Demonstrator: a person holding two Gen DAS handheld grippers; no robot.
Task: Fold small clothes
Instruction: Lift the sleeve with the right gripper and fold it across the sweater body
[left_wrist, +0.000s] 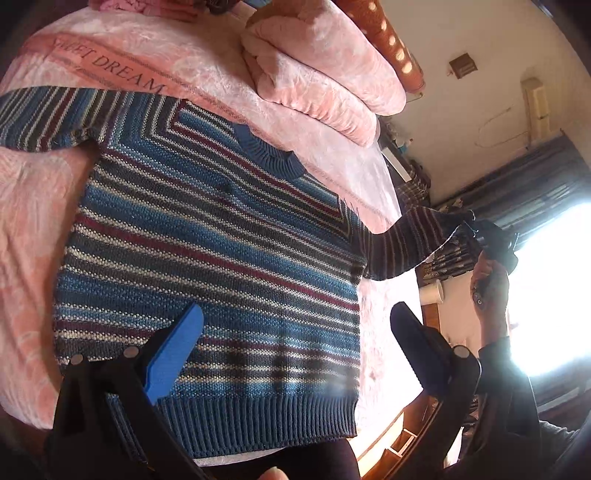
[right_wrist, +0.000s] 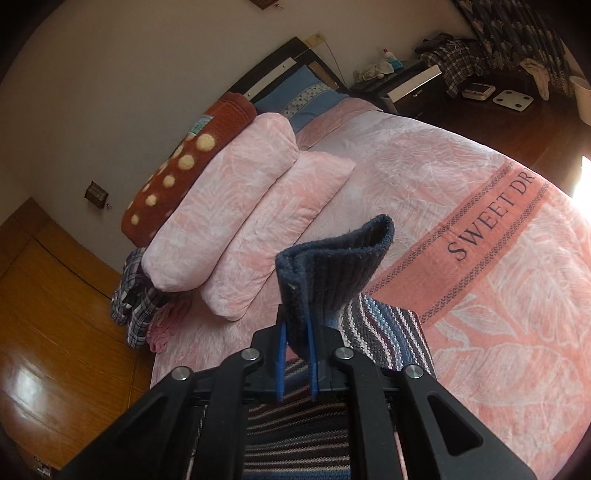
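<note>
**Folding the first sleeve inward**

Lying flat on the pink bedspread (left_wrist: 332, 147), the striped knit sweater (left_wrist: 207, 236) is spread out with its ribbed hem (left_wrist: 258, 417) toward the person and its blue collar (left_wrist: 273, 147) toward the folded pink quilts (left_wrist: 325, 74). One sleeve (left_wrist: 402, 243) is lifted clear of the bed, held out to the side by the right gripper (right_wrist: 295, 332), whose blue pads are closed tight on the dark ribbed cuff (right_wrist: 332, 266) (the cuff bunches and stands up above the fingers). The left gripper (left_wrist: 295, 339) hovers over the lower body of the sweater, its jaws spread wide and holding nothing. The other sleeve (left_wrist: 48, 114) lies stretched out flat on the bedspread.

The step in hand looks like the first sleeve fold, so the task is early. Next, the right gripper probably needs to carry the cuff across over the chest and lay the sleeve flat on the body, while the left gripper could press down near the shoulder seam to keep the body from sliding.
</note>
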